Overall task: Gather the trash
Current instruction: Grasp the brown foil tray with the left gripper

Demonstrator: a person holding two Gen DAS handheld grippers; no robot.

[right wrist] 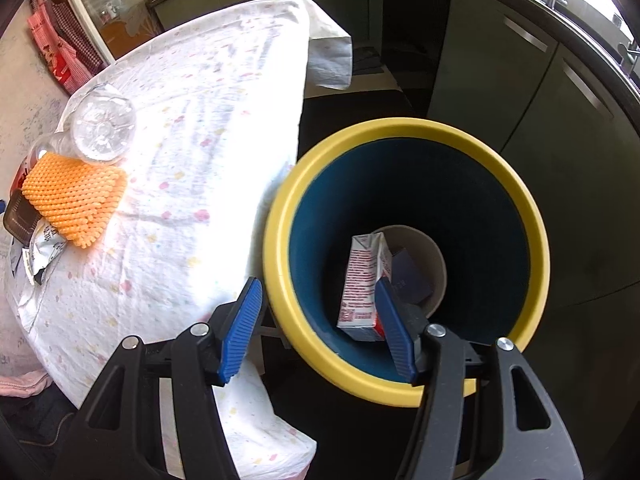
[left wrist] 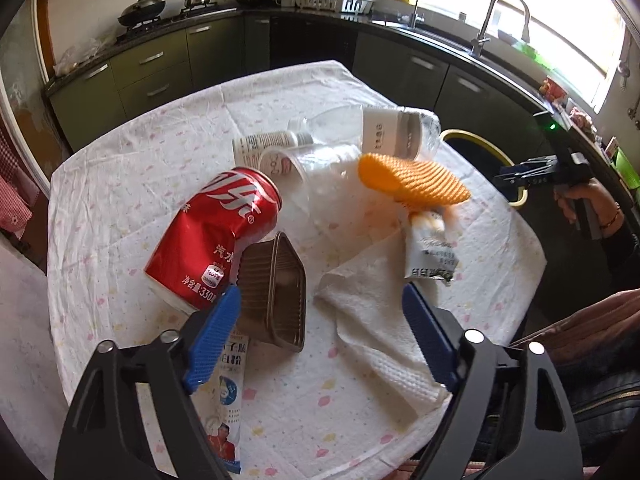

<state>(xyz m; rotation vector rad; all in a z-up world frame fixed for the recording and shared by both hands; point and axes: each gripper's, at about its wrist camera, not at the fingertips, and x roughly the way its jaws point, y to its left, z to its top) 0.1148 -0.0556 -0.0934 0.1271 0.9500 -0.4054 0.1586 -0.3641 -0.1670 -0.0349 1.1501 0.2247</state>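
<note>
Left gripper: jaws apart and empty, over the brown tray near the tabletop's near edge.
Left to collect: red can, paper towel, orange net, bottles, wrappers.
Done: carton lies inside the bin.
Right gripper: jaws apart, empty, over the bin beside the tabletop's right edge.

Left tool: black plastic frame arms, silver round screws, blue ribbed finger pads. Right tool: same black frame, silver screws, blue ribbed pads. Person's hand wears thin bracelet, dark sleeve.
</note>
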